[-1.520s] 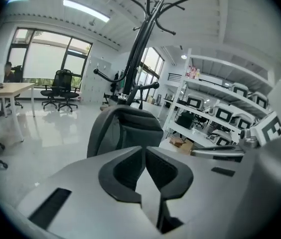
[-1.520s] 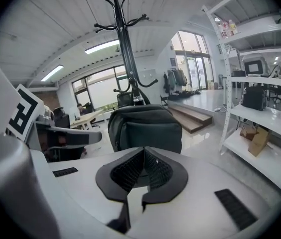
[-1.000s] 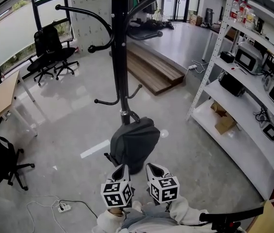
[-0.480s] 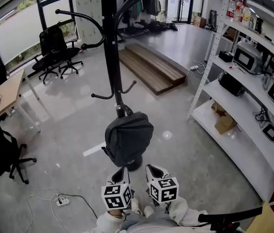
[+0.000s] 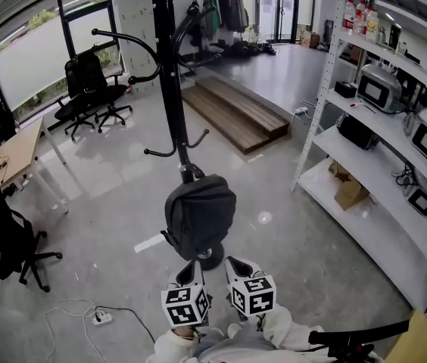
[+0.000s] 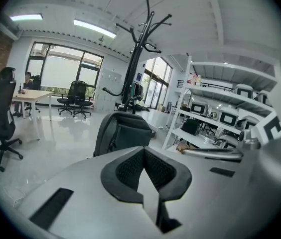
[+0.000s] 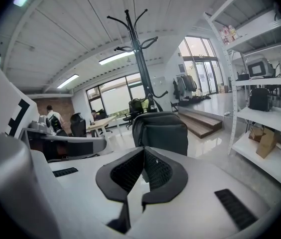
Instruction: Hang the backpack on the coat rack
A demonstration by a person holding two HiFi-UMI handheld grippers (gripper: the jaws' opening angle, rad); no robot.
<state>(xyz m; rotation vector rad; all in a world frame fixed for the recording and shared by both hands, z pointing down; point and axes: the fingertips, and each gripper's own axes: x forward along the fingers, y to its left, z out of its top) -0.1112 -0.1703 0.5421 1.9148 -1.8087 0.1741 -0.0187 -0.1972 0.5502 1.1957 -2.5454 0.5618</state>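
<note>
A dark grey backpack [image 5: 201,214] hangs low against the black coat rack's pole [image 5: 169,89], its top by a low hook; the rack's round base shows beneath it. My left gripper [image 5: 191,272] and right gripper [image 5: 236,267] sit side by side at the bottom of the head view, a short way back from the bag, both shut and empty. In the left gripper view the backpack [image 6: 123,133] stands just beyond the shut left gripper [image 6: 144,151], with the rack [image 6: 130,78] behind. The right gripper view shows the backpack [image 7: 160,131] past the shut right gripper [image 7: 143,151].
White shelving [image 5: 380,165] with appliances and a cardboard box [image 5: 350,193] lines the right. Office chairs [image 5: 88,89] and a desk [image 5: 17,150] stand at the left, another chair [image 5: 9,237] nearer. A wooden step [image 5: 236,112] lies behind the rack. A power strip [image 5: 101,318] lies on the floor.
Both grippers have drawn back from the backpack, which now looks farther off and stays on the rack. Both stayed shut and empty throughout.
</note>
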